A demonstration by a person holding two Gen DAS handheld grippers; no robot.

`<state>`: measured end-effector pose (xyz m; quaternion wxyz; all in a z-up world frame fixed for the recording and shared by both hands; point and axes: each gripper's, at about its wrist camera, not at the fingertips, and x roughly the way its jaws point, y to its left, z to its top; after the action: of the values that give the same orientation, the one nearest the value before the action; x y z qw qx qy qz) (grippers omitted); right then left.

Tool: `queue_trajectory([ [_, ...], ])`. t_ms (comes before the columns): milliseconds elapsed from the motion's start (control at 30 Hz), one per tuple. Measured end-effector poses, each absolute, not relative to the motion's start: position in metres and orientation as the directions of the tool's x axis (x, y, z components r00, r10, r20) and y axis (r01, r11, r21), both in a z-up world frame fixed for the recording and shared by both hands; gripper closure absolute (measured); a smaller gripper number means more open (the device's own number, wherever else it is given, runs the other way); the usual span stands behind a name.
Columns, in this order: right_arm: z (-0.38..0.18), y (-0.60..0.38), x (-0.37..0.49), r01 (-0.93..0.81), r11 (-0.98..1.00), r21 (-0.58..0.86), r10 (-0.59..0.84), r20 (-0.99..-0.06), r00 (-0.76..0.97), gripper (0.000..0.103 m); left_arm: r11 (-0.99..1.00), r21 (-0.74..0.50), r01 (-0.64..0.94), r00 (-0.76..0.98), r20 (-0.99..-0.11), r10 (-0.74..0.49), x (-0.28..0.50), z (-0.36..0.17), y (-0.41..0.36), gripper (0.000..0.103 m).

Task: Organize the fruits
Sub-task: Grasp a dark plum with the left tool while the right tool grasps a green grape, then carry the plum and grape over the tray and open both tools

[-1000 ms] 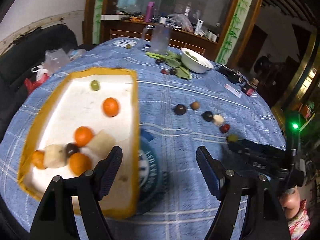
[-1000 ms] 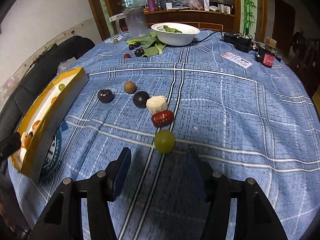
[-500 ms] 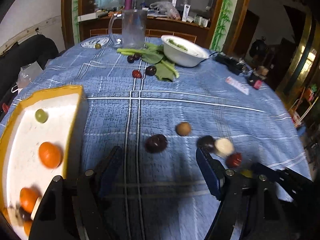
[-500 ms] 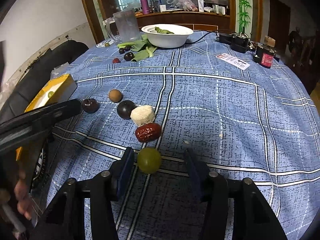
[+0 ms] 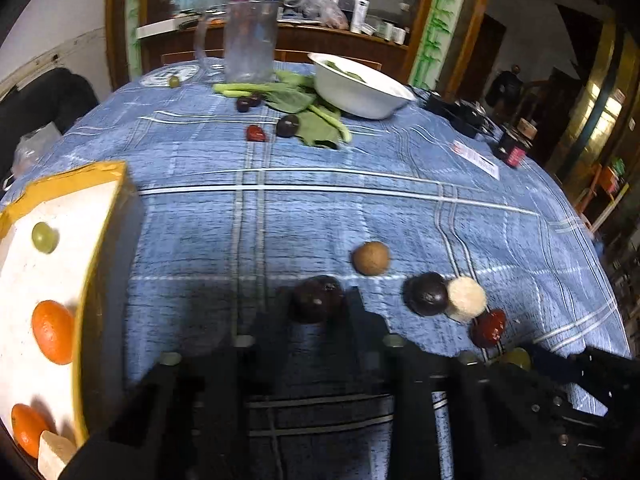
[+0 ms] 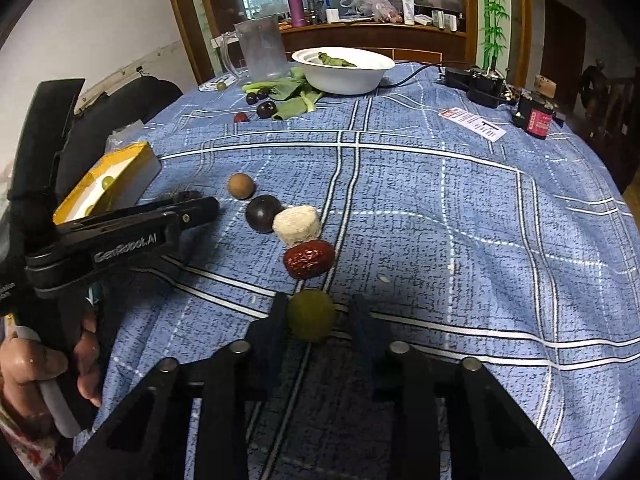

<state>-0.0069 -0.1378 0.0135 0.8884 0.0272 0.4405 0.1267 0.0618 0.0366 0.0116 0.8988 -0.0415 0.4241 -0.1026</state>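
Note:
My left gripper (image 5: 318, 304) is closing its jaws tight on a dark purple plum (image 5: 318, 298) that rests on the blue cloth; the pads press both its sides. It appears at the left in the right wrist view, left gripper (image 6: 192, 202). My right gripper (image 6: 314, 316) is closing on a green grape (image 6: 311, 314), held between its pads on the cloth. Beyond the grape lie a red date (image 6: 309, 259), a white chunk (image 6: 297, 226), a dark round fruit (image 6: 264, 208) and a brown one (image 6: 241, 186). The yellow-rimmed tray (image 5: 100, 240) at the left holds oranges (image 5: 53, 332) and a grape (image 5: 44, 237).
At the table's far side stand a white bowl (image 6: 344, 70), a clear pitcher (image 6: 262, 46), green leaves (image 5: 316, 120) and a few small dark fruits (image 6: 266, 109). Black devices (image 6: 480, 84) and a card (image 6: 474, 124) lie at the far right. A person's hand (image 6: 40, 360) grips the left tool.
My left gripper swung from over the tray to the right and down, then shut on the plum. My right gripper stayed in place and shut on the green grape.

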Motion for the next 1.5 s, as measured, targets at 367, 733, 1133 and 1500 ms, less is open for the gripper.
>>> queue_trajectory([
  [367,0.017,-0.146,-0.012,-0.201,0.953,0.228,0.303,-0.755,0.581,0.078,0.972,-0.198,0.124,0.654,-0.720,-0.230,0.051,0.019,0.046,0.080],
  [733,0.026,-0.138,-0.022,-0.198,0.954,0.223,0.299,-0.738,0.605,0.078,0.945,-0.295,0.142,0.682,-0.663,-0.309,0.024,0.043,0.060,0.080],
  [1133,0.052,-0.086,-0.052,-0.316,0.890,0.328,0.453,-0.699,0.552,0.078,0.932,-0.358,-0.048,0.790,-0.585,-0.184,-0.059,0.093,0.168,0.080],
  [1500,0.068,-0.007,-0.044,-0.424,0.673,0.606,0.737,-0.599,0.313,0.077,0.910,-0.317,-0.267,0.756,-0.655,-0.006,-0.084,0.068,0.244,0.079],
])
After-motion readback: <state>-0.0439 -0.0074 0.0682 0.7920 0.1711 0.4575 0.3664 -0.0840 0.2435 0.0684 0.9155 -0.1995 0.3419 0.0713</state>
